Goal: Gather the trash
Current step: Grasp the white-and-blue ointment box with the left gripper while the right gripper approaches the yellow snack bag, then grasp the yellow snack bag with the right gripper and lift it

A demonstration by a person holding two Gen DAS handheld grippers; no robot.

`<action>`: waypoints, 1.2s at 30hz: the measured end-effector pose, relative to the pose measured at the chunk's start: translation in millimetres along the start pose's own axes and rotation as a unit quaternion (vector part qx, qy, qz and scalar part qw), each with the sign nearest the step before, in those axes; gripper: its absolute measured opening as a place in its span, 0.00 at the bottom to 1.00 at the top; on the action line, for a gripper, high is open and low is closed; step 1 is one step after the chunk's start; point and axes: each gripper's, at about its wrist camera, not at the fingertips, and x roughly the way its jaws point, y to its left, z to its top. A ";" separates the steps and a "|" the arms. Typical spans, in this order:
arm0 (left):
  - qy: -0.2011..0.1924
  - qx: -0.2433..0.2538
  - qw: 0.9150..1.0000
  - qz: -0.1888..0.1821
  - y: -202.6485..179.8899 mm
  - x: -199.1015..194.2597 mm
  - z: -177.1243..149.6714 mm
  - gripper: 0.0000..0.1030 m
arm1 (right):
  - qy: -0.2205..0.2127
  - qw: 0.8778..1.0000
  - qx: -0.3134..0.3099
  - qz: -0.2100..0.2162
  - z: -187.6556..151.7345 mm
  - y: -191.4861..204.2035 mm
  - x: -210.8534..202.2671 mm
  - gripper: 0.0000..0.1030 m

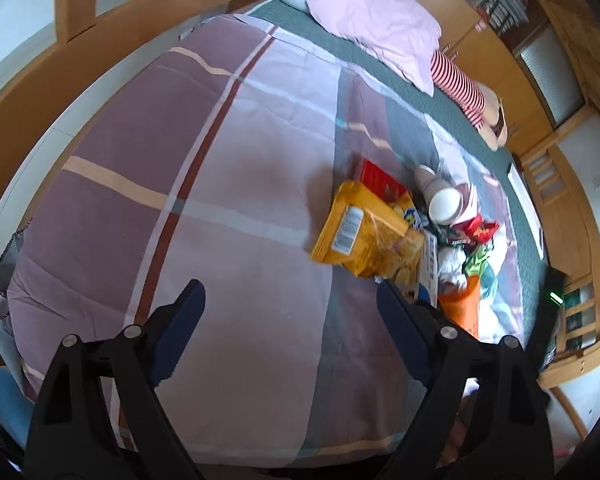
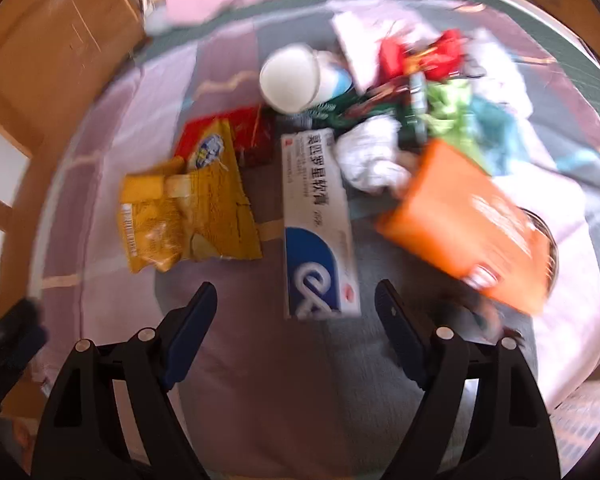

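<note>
Plaid quilt (image 1: 228,168) bears trash: yellow bag (image 2: 188,216), white-blue box (image 2: 320,232), orange bag (image 2: 468,220), cup (image 2: 290,78), tissue (image 2: 370,160). Left gripper (image 1: 290,300) spread, empty. Right gripper (image 2: 296,304) spread, empty, near box.

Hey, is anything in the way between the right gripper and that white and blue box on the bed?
Nothing visible. The right gripper is open and empty, with the white and blue box lying flat just ahead of its fingertips, only bare quilt between them.

Plaid bedspread (image 1: 228,184), pink pillow (image 1: 376,20), wooden wardrobe (image 1: 512,92)
</note>
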 end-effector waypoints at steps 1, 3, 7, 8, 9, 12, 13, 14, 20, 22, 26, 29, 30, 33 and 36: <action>0.002 -0.006 1.000 -0.006 0.9 1.7 0.4 0.86 | 0.003 1.000 -0.010 -0.015 7.3 3.2 9.1 0.78; 0.012 -0.021 0.999 -0.027 4.5 5.3 0.7 0.86 | 0.014 1.000 -0.018 -0.016 13.7 1.6 22.6 0.51; 0.019 -0.060 0.997 -0.043 19.3 2.9 4.3 0.86 | 0.033 0.996 -0.017 0.076 -1.2 -1.4 18.5 0.40; 0.013 -0.073 0.996 -0.040 24.4 -0.4 6.1 0.86 | 0.040 0.994 -0.028 0.101 -7.5 2.3 15.6 0.40; 0.007 -0.082 0.996 -0.038 28.5 -3.6 7.4 0.87 | 0.052 0.988 -0.048 0.139 -18.0 10.1 11.0 0.40; -0.012 -0.098 0.995 -0.033 39.1 -13.7 10.5 0.88 | 0.073 0.970 -0.123 0.198 -42.7 34.4 -2.2 0.40; -0.017 -0.101 0.994 -0.025 42.4 -16.0 12.0 0.89 | 0.076 0.966 -0.140 0.202 -47.9 39.7 -5.0 0.40; -0.020 -0.103 0.994 -0.020 45.1 -17.3 12.2 0.90 | 0.078 0.964 -0.150 0.204 -51.2 43.0 -6.9 0.41; 0.005 -0.120 0.993 -0.006 55.6 -5.4 10.0 0.91 | 0.002 0.974 -0.018 0.226 -24.5 -2.2 -32.6 0.58; 0.022 -0.106 0.994 0.000 49.3 2.5 5.4 0.91 | -0.063 0.978 0.055 0.192 -13.8 -36.8 -48.9 0.60; 0.070 -0.033 0.997 0.002 10.5 32.4 -13.1 0.91 | -0.114 0.976 0.113 0.148 -5.9 -72.9 -62.6 0.60; 0.111 0.009 0.994 -0.009 -15.9 56.1 -30.0 0.91 | -0.116 0.977 0.116 0.139 -10.6 -71.2 -61.4 0.61; 0.121 0.021 0.992 -0.005 -24.8 64.8 -36.4 0.91 | -0.113 0.977 0.113 0.140 -10.8 -69.3 -60.7 0.62; 0.118 0.058 0.991 0.022 -41.0 78.3 -51.5 0.84 | -0.110 0.979 0.099 0.139 -9.0 -54.9 -49.1 0.62; 0.091 0.083 0.990 0.075 -41.0 72.8 -55.1 0.45 | -0.114 0.981 0.085 0.133 -3.7 -35.1 -44.5 0.62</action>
